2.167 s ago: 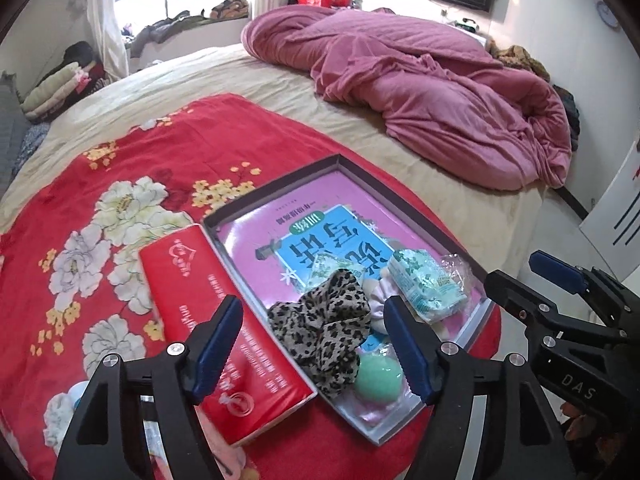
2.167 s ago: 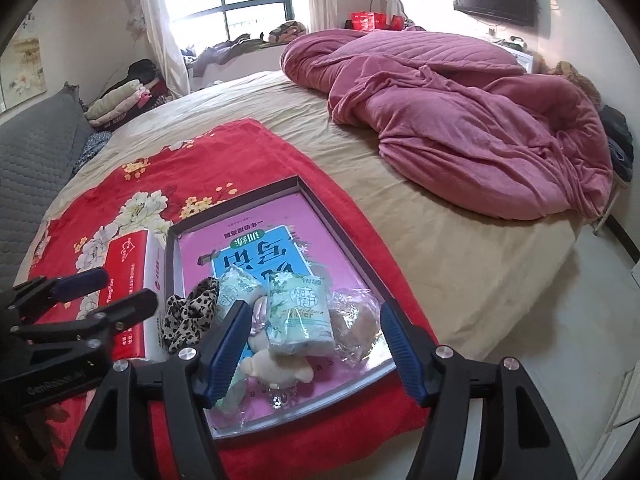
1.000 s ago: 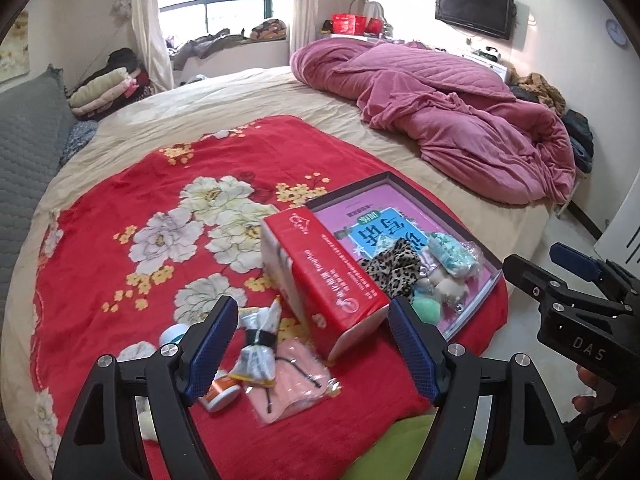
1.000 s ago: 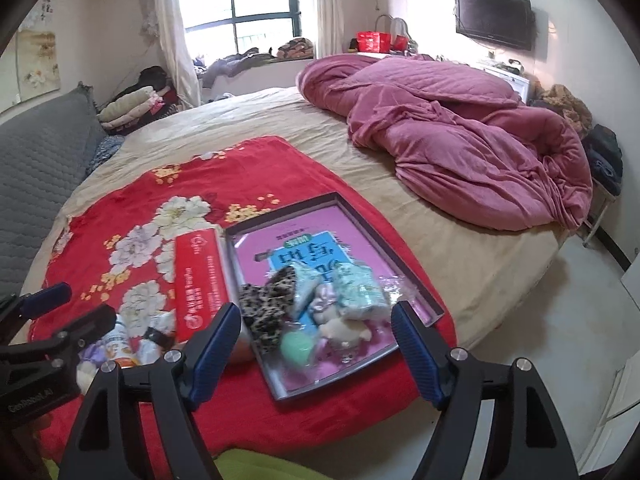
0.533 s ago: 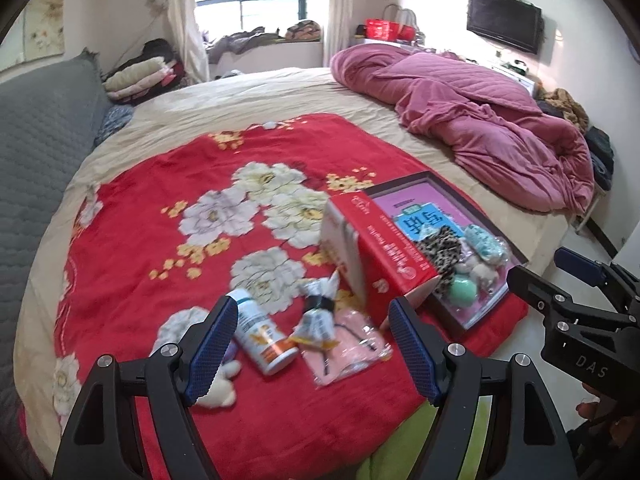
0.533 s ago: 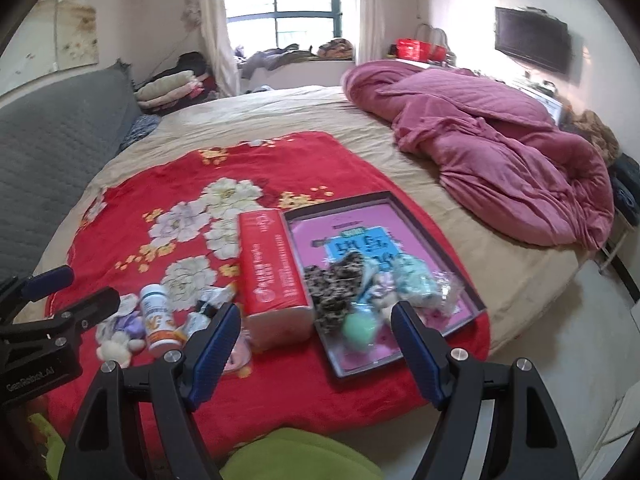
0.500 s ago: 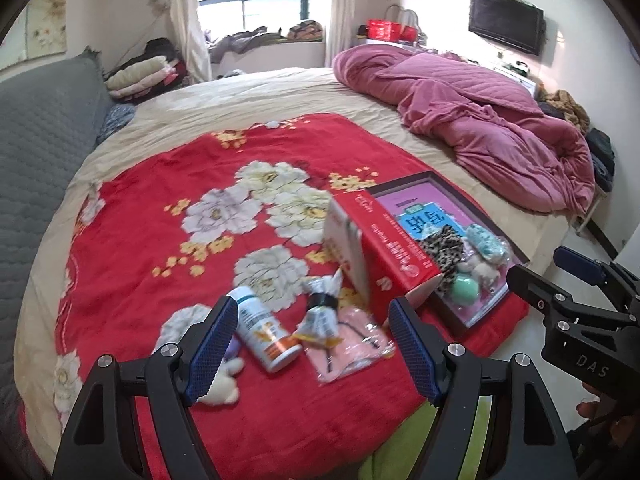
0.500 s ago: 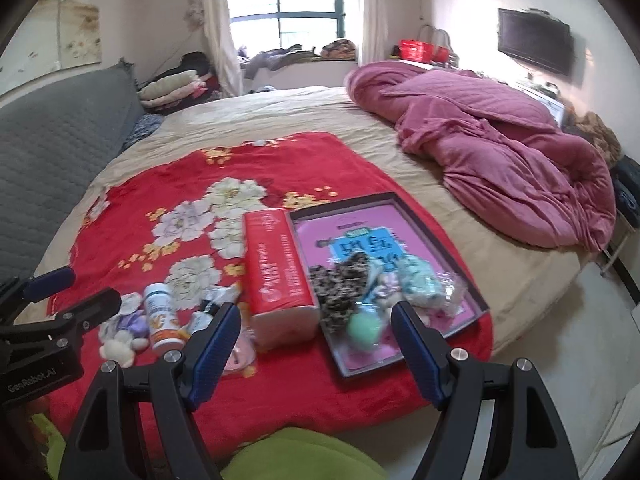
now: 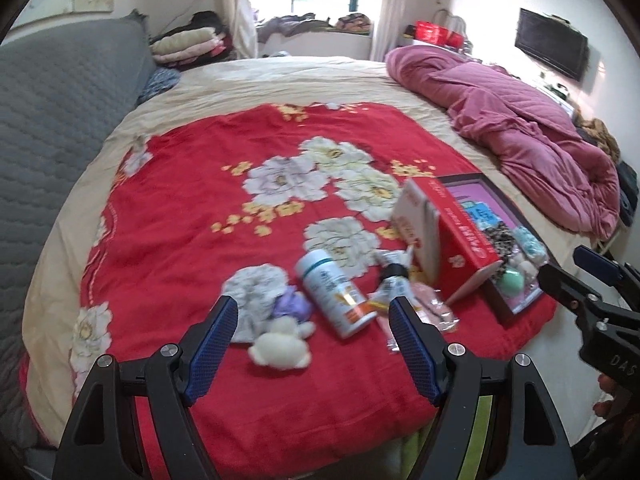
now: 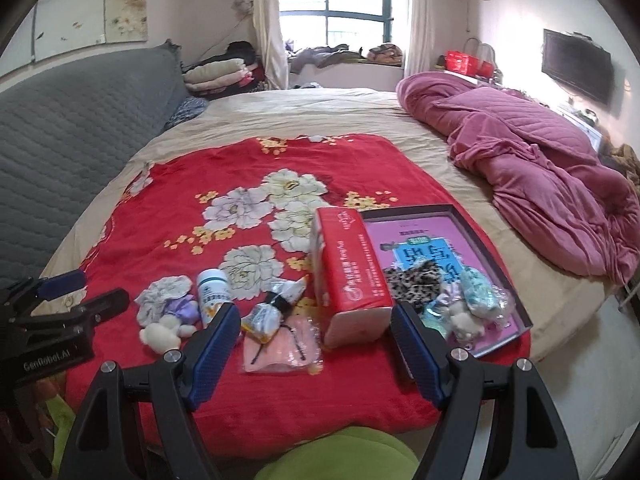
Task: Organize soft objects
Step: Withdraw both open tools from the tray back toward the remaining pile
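bed [image 10: 320, 112] | on it: red floral blanket [image 10: 192, 216]; crumpled pink quilt [image 10: 532, 160]; folded clothes [image 10: 218, 72]

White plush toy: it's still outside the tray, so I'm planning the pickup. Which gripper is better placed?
Probably left. The left gripper is open, with the plush toy between its fingers. The right gripper frames the pink packet, beside the toy.
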`<state>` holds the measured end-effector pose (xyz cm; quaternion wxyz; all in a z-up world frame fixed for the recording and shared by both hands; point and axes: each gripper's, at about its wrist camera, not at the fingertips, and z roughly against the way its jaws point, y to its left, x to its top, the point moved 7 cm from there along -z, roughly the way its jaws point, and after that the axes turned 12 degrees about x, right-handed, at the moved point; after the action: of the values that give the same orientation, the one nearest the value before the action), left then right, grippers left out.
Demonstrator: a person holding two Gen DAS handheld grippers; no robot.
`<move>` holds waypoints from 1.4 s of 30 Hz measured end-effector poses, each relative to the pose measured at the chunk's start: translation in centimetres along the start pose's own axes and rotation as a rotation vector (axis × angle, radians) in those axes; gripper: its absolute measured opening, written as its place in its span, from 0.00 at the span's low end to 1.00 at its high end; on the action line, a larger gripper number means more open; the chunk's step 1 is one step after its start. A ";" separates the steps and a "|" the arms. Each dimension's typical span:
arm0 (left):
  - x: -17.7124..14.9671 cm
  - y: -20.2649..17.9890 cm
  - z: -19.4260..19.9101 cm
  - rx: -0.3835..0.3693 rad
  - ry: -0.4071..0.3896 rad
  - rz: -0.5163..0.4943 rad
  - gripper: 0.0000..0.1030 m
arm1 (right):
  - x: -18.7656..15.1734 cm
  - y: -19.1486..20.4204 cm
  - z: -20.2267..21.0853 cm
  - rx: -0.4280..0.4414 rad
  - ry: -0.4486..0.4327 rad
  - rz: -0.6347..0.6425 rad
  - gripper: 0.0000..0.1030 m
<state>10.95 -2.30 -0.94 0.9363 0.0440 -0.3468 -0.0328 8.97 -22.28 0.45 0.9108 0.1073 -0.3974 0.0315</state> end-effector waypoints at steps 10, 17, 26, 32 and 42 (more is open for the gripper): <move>-2.1 5.0 -0.9 0.047 0.043 0.067 0.77 | -0.3 2.1 -1.1 0.027 0.022 0.030 0.75; -3.7 6.0 -2.0 0.057 0.077 0.079 0.77 | -1.6 3.4 -2.6 0.046 0.063 0.053 0.75; -5.5 5.0 -4.8 0.043 0.138 0.067 0.77 | -3.3 3.9 -5.1 0.058 0.124 0.061 0.75; -5.7 4.9 -6.3 0.038 0.152 0.072 0.77 | -3.9 4.2 -7.0 0.065 0.151 0.059 0.75; -4.6 6.4 -10.1 0.051 0.175 0.095 0.77 | -3.5 4.0 -11.3 0.062 0.188 -0.011 0.75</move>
<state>14.23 5.10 -10.90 0.9621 0.0538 -0.2662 0.0245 14.16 -15.75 -8.90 0.9405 0.1341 -0.3083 0.0486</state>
